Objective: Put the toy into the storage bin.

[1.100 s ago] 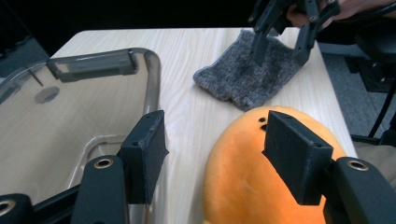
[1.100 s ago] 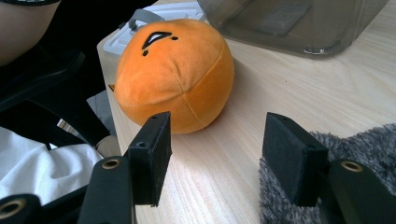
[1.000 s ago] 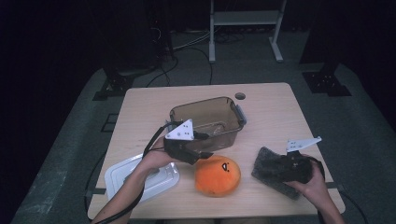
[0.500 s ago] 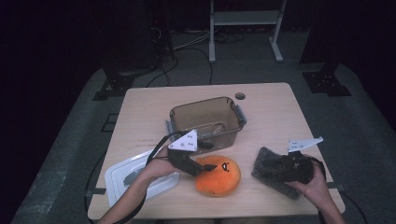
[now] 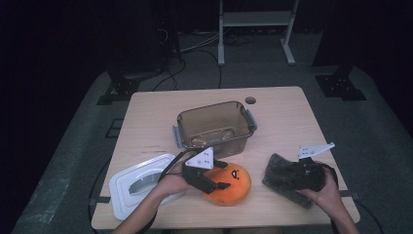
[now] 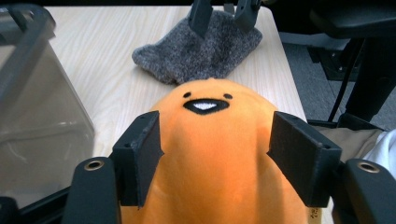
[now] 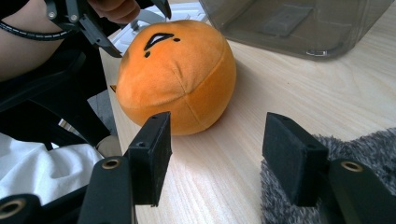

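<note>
An orange plush toy (image 5: 233,184) with a small face lies at the table's front, in front of the box. My left gripper (image 5: 224,175) has come down over it. In the left gripper view the toy (image 6: 210,126) fills the gap and both pads (image 6: 142,154) touch its sides; the jaws have just been closing on it. A grey fuzzy cloth (image 5: 280,173) lies at the front right. My right gripper (image 5: 294,175) rests over that cloth, jaws open. In the right gripper view (image 7: 215,154) bare table shows between the pads, and the cloth (image 7: 369,154) lies under the right one.
A clear brown plastic box (image 5: 214,126) with side latches stands mid-table, behind the toy. Its white lid (image 5: 141,185) lies at the front left, under my left forearm. A shelf frame and cables stand on the dark floor beyond the table.
My left gripper moved from beside the box's front wall down and forward onto the orange toy, jaws now around it. The right hand and the grey cloth stayed put.
</note>
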